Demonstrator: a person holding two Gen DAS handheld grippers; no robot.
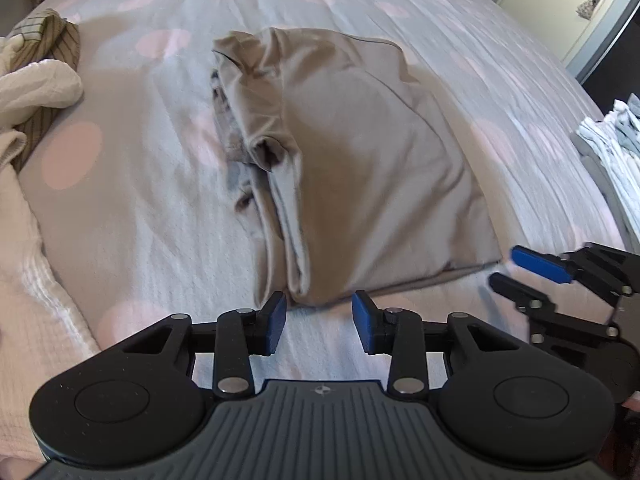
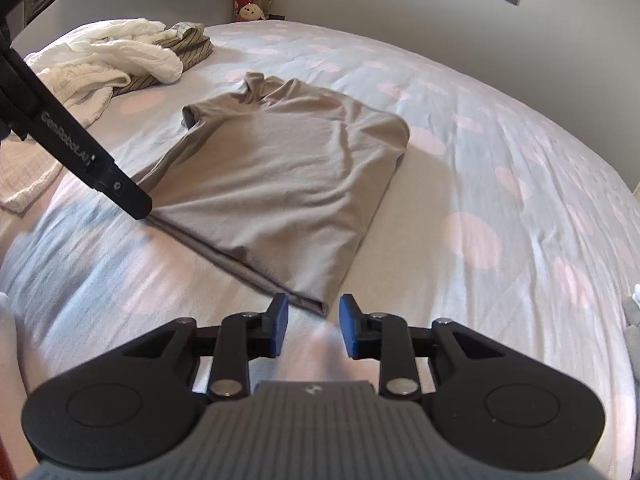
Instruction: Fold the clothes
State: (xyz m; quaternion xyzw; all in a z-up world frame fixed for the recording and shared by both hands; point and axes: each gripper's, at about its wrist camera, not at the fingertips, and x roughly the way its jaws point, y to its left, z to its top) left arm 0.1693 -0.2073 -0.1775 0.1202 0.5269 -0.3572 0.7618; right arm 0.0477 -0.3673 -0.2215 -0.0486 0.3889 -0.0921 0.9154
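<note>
A taupe T-shirt [image 1: 360, 152] lies folded lengthwise on the bed [image 1: 140, 200], whose grey cover carries pink dots. In the left wrist view its hem corner sits at 12 o'clock from the left gripper [image 1: 319, 318], whose blue pads are spread with nothing between them, just short of the cloth. At 3 o'clock in that view the right gripper [image 1: 516, 270] comes in beside the shirt's other hem corner, its fingers also parted and empty. In the right wrist view the shirt [image 2: 280, 184] stretches away toward 12 o'clock, its near hem corner just before the gap between the spread pads. At 10 o'clock lies a heap of white clothes [image 2: 104, 64] over a striped garment [image 2: 188, 46]. Folded pale laundry [image 1: 616, 144] sits at 3 o'clock by the bed edge
</note>
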